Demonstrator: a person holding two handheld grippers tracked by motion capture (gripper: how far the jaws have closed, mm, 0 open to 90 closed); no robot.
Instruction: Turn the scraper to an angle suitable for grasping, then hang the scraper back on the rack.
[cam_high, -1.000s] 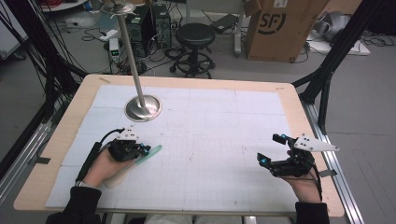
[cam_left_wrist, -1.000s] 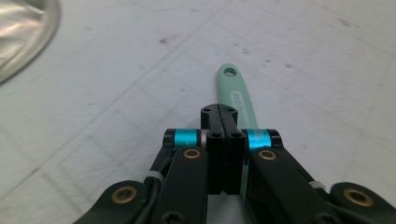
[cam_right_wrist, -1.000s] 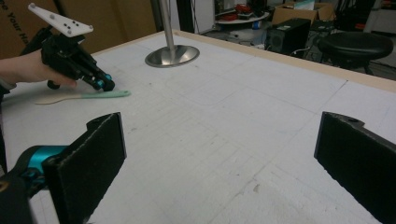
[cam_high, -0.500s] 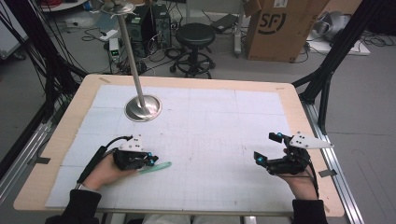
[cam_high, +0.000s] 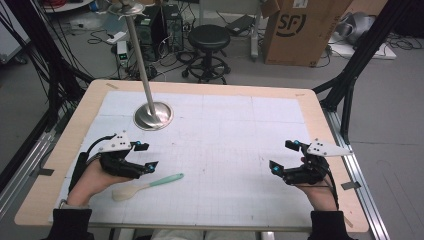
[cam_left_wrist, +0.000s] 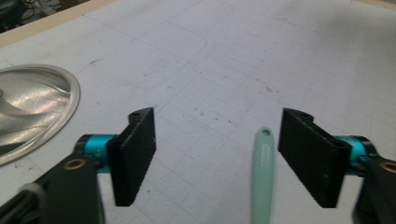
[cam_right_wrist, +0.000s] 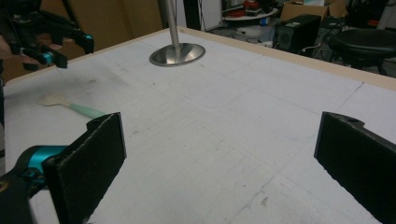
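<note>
A spoon (cam_high: 148, 185) with a mint-green handle and a cream head lies flat on the white mat, near the front left. My left gripper (cam_high: 148, 156) hovers just above and behind it. Its jaws have just been opening and now stand wide apart. In the left gripper view the green handle (cam_left_wrist: 263, 172) lies on the mat below the gap, nearer the right-hand jaw, and neither pad touches it. My right gripper (cam_high: 281, 156) rests at the front right, open, with bare mat between its jaws (cam_right_wrist: 222, 126). The spoon (cam_right_wrist: 70, 106) also shows far off in the right gripper view.
A steel stand with a round base (cam_high: 153, 115) and a tall pole rises at the back left of the mat. The wooden table edge (cam_high: 200, 86) frames the mat. A stool (cam_high: 209, 36) and a cardboard box (cam_high: 300, 27) stand on the floor beyond.
The left gripper held the spoon by its handle; now the spoon lies on the mat and the gripper has opened and lifted away. The right gripper has stayed put.
</note>
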